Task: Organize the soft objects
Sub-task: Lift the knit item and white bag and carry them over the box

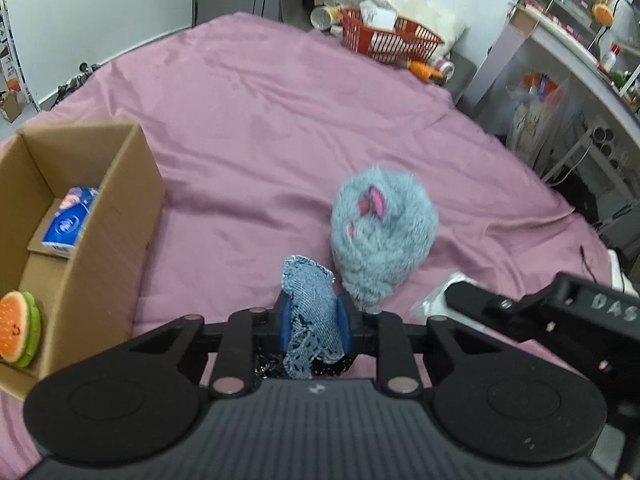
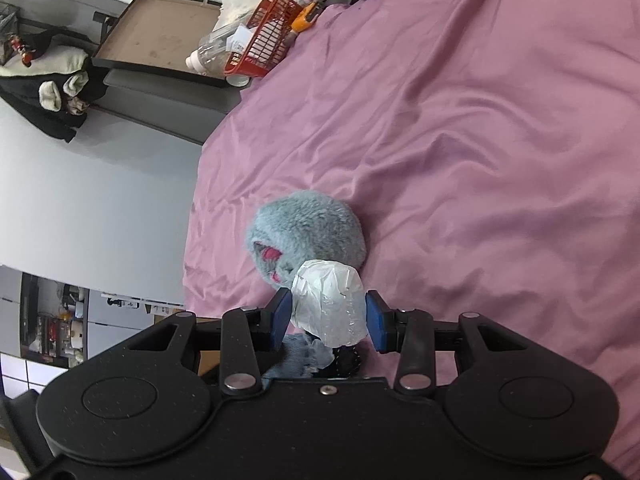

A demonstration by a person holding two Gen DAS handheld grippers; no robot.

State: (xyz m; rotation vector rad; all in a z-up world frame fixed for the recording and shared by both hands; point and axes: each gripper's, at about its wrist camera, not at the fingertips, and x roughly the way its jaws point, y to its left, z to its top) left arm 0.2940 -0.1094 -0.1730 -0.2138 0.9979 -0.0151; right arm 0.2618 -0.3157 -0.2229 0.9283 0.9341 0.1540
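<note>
Pink bed (image 1: 260, 120) | left hand-held gripper (image 1: 313, 320) pinching denim scrap (image 1: 314, 312), right hand-held gripper (image 2: 328, 316) clamping white wad (image 2: 330, 300) | lift clear, drop into cardboard box (image 1: 116, 216)

Frayed blue denim cloth (image 1: 314, 316) sits between smooth blue fingers (image 1: 285, 322). The grey plush (image 1: 382, 236) beside it is long-furred. The pink sheet (image 1: 260, 128) has a slight sheen; the box (image 1: 108, 216) is matt cardboard. The white wad (image 2: 330, 304) looks like crinkled glossy plastic.
</note>
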